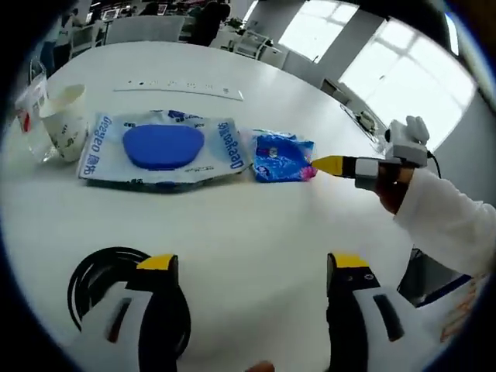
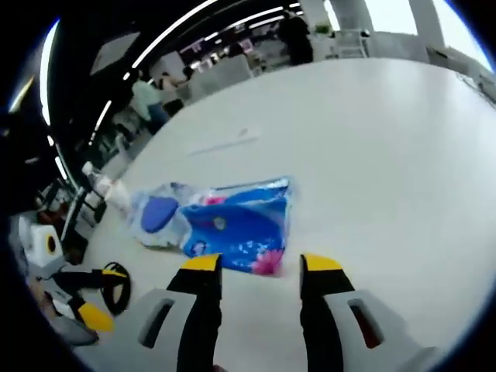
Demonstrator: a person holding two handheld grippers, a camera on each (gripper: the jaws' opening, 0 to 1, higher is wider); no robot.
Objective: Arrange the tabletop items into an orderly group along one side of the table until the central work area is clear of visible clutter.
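White table (image 1: 256, 232) is carrying a blue tissue pack (image 1: 283, 157) beside a wipes packet (image 1: 163, 149). Right gripper (image 2: 254, 265) is hovering just before the pack, jaws apart, empty; left gripper (image 1: 252, 267) is gaping wide, holding nothing.

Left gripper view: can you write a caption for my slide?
Right hand-held gripper reaches toward a small blue packet beside a large wipes pack on the white table.

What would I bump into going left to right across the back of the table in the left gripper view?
Paper cup → big wipes pack with the blue lid → small blue tissue packet → right gripper.
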